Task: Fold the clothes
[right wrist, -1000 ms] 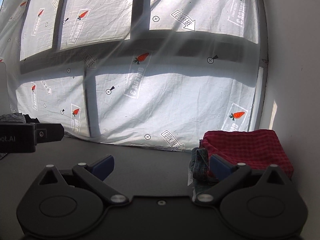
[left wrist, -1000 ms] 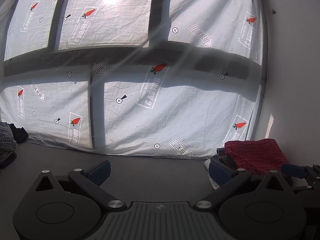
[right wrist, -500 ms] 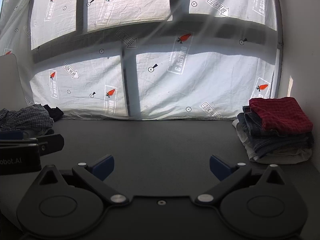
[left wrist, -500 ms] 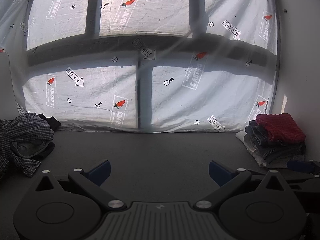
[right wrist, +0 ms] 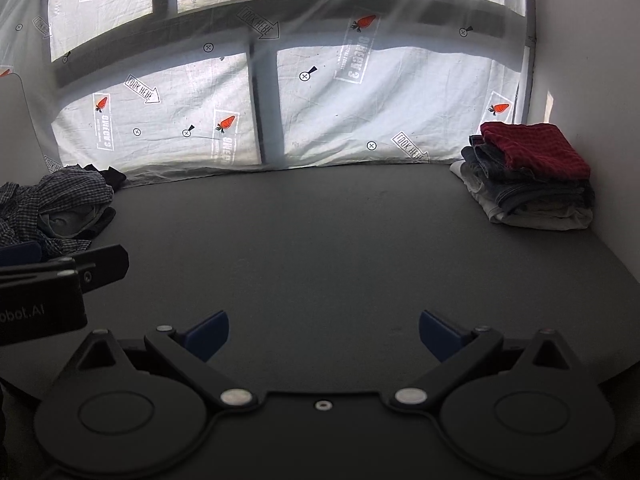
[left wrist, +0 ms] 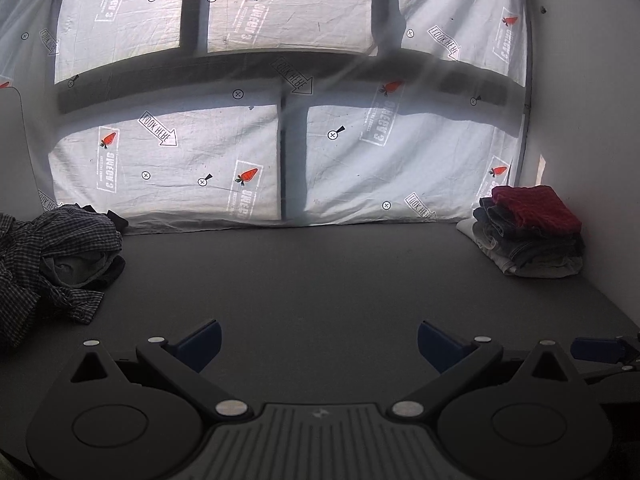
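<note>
A stack of folded clothes (left wrist: 528, 240) (right wrist: 528, 188) with a red checked piece on top sits at the far right of the dark table, against the wall. A crumpled heap of unfolded clothes (left wrist: 52, 248) (right wrist: 56, 204), with a dark checked shirt on top, lies at the far left. My left gripper (left wrist: 318, 340) is open over the bare middle of the table, holding nothing. My right gripper (right wrist: 324, 332) is open too, with nothing between its fingers. In the right wrist view the left gripper's body (right wrist: 48, 284) shows at the left edge.
The dark grey table (left wrist: 320, 280) (right wrist: 320, 248) ends at a white printed sheet (left wrist: 180, 160) hung over a window at the back. A white wall (left wrist: 580, 120) closes the right side. Bare tabletop lies between the two piles.
Both grippers have pulled back and swung left from the folded stack, which now sits far off at the right. The unfolded heap has come into view at the left.
</note>
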A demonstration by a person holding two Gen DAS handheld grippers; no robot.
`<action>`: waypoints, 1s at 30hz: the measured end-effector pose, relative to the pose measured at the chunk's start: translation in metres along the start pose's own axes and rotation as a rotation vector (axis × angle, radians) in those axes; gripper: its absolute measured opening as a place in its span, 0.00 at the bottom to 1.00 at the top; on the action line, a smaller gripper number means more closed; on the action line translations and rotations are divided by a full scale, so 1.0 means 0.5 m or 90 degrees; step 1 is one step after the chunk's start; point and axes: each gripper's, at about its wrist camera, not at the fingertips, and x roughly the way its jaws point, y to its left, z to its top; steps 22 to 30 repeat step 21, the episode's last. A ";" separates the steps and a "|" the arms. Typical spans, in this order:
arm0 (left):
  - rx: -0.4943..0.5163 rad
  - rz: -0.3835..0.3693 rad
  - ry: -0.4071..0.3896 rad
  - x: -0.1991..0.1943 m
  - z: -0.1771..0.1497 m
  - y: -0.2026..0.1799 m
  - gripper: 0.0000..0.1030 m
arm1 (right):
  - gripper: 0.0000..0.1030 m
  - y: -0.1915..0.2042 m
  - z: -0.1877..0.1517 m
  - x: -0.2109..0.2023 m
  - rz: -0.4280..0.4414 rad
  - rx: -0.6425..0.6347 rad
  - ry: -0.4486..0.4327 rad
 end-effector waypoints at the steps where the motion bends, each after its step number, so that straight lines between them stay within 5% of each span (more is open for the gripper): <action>1: -0.001 0.000 0.003 -0.005 -0.003 0.006 1.00 | 1.00 0.008 -0.006 -0.005 0.000 -0.004 0.003; 30: -0.010 0.037 0.005 -0.076 -0.035 0.062 1.00 | 1.00 0.085 -0.037 -0.046 0.027 -0.039 0.005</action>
